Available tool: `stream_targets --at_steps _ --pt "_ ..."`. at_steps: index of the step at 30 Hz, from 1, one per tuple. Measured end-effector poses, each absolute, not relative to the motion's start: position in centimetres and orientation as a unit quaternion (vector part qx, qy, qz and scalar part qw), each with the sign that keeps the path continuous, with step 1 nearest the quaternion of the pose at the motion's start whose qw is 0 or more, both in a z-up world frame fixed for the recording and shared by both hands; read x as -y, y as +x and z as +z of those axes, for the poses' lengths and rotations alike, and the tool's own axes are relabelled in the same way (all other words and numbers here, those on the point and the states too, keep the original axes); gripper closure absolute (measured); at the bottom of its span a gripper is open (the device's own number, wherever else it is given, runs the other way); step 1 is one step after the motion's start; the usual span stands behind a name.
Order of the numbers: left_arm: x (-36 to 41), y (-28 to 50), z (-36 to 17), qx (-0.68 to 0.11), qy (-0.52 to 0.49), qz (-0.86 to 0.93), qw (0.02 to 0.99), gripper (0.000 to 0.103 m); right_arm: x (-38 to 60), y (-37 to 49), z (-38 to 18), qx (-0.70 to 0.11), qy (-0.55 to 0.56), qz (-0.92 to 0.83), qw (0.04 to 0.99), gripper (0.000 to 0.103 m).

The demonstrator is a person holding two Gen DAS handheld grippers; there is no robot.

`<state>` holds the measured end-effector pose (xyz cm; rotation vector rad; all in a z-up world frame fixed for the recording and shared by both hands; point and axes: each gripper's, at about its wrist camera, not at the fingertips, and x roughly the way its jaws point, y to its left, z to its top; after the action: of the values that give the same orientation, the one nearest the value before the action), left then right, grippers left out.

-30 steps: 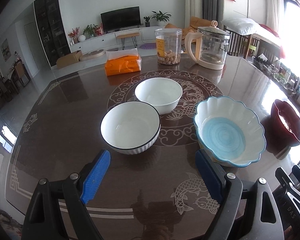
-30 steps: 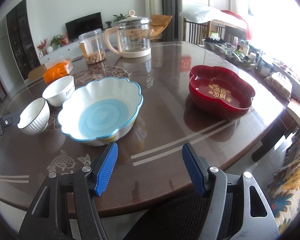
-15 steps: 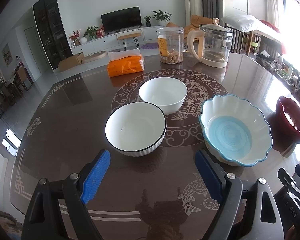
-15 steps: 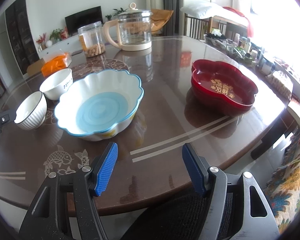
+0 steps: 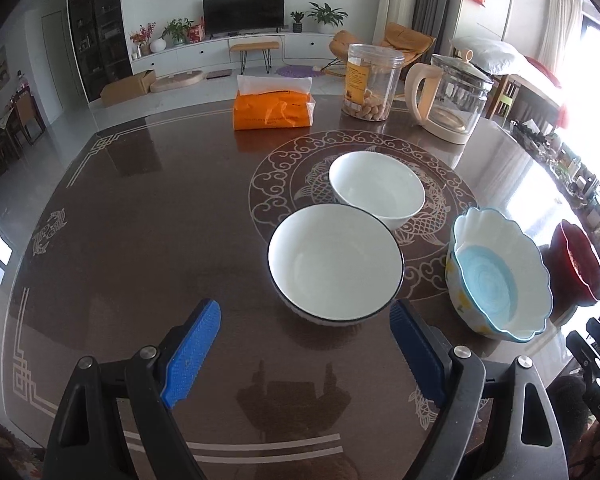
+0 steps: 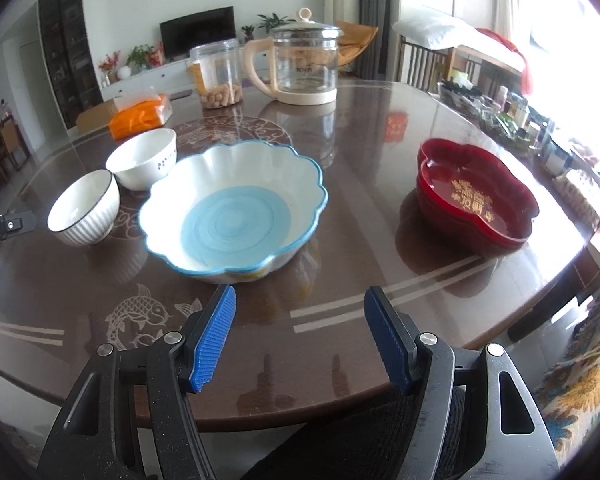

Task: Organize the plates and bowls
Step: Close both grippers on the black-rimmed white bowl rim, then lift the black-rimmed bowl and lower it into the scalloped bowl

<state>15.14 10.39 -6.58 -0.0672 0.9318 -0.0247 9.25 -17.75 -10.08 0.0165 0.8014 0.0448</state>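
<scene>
Left gripper [image 5: 304, 344]: fingers spread wide, nothing between them; poised above the counter [image 5: 140, 240], just short of the black-rimmed bowl.
Right gripper [image 6: 300, 332]: fingers wide apart and empty; near the counter's front edge, just short of the scalloped bowl.
Black-rimmed bowl [image 5: 335, 261]: white, ribbed outside, upright and empty on the counter; nearest the left gripper.
Plain white bowl [image 5: 376, 188]: upright, empty, just behind the black-rimmed bowl; whether they touch, cannot tell.
Scalloped bowl [image 6: 236, 210]: white with blue rim and blue centre, upright, right of the two small bowls.
Red dishes [image 6: 476, 196]: flower-shaped, apparently stacked, well apart at the counter's right side.
Far counter edge: orange tissue pack [image 5: 274, 110], clear jar [image 5: 372, 82], glass kettle [image 5: 448, 98].
</scene>
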Motion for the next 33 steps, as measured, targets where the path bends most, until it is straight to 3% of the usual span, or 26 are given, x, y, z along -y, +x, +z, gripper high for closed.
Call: stream_targets --at_steps 7,12,22,26,28,30,33 --pt "-11.0 25.1 -4.6 -0.477 -0.009 -0.084 0.875 0.017 13.9 18.7 -4.0 -0.398 0.062 0.147 0.903 0.032" --pt "-12.4 31.2 -6.3 -0.515 -0.020 -0.062 0.855 0.017 11.5 26.6 -5.8 -0.485 0.103 0.171 0.851 0.032" --pt "-14.3 27.8 -10.7 -0.553 0.006 -0.081 0.829 0.019 4.4 25.6 -9.8 -0.542 0.082 0.283 0.787 0.032" --pt "-14.3 26.7 -13.0 -0.561 0.005 -0.073 0.824 0.037 2.1 26.5 -11.9 -0.549 0.055 0.266 0.791 0.033" --pt "-14.4 26.6 -13.9 -0.566 -0.010 -0.073 0.821 0.056 1.4 26.8 -12.8 -0.552 0.039 0.257 0.792 0.039" --pt "-14.4 26.5 -14.6 -0.572 -0.017 -0.072 0.817 0.062 0.7 26.9 -13.7 -0.558 0.027 0.254 0.790 0.056" --pt "-14.1 26.1 -15.3 -0.577 -0.020 -0.077 0.813 0.069 0.0 26.7 -14.7 -0.557 0.008 0.244 0.794 0.055"
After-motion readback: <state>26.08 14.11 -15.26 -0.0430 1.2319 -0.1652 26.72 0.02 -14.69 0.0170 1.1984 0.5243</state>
